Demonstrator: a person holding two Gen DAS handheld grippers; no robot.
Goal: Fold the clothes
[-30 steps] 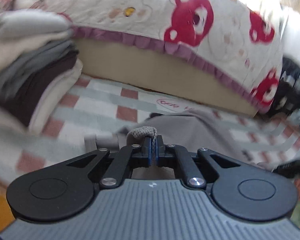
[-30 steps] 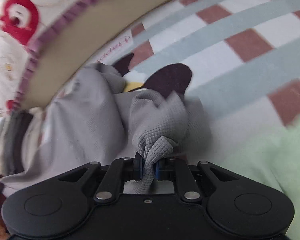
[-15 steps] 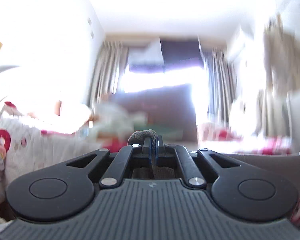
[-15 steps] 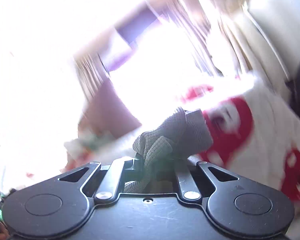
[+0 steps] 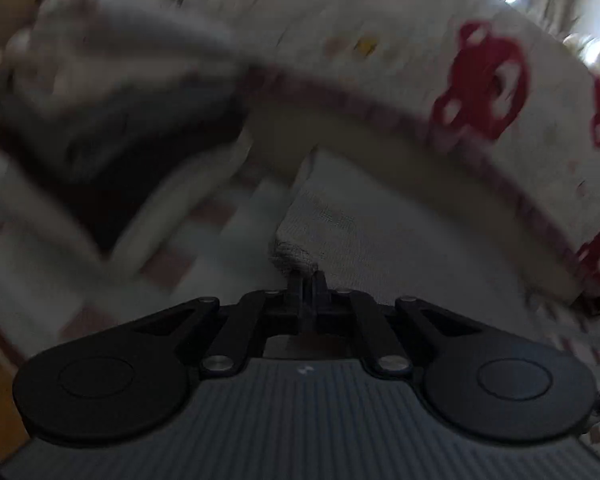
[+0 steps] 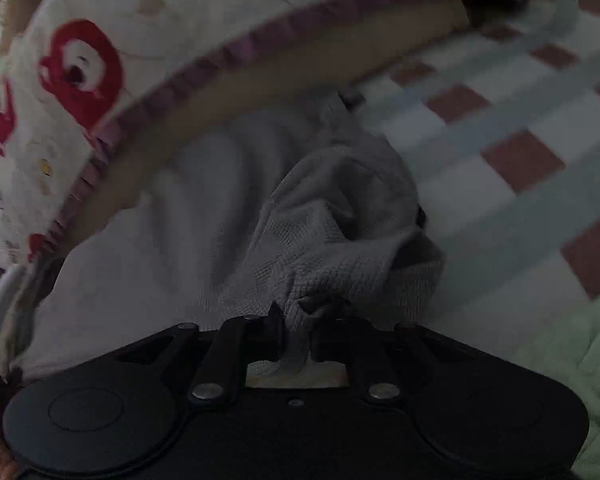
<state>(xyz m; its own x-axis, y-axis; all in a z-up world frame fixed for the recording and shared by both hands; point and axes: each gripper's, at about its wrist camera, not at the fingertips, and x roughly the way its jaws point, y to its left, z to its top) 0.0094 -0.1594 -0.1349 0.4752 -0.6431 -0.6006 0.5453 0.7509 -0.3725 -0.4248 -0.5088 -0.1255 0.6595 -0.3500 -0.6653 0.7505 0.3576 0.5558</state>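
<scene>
A grey waffle-knit garment (image 5: pixel 364 232) lies spread on the checked bedsheet (image 5: pixel 204 248). My left gripper (image 5: pixel 309 276) is shut on a corner of it, low over the sheet. In the right wrist view the same grey garment (image 6: pixel 332 224) is bunched and folded, and my right gripper (image 6: pixel 296 320) is shut on a wad of its edge. Both views are dark and blurred by motion.
A stack of folded clothes (image 5: pixel 112 120) stands at the left. A bear-print quilt (image 5: pixel 480 76) with a purple frill hangs over a bed edge behind; it also shows in the right wrist view (image 6: pixel 80 76). A light green cloth (image 6: pixel 580 368) lies at the lower right on the checked sheet (image 6: pixel 512 160).
Half a second ago both grippers were raised towards the bright room with the garment lifted. Now both are down over the sheet again, and the garment lies spread.
</scene>
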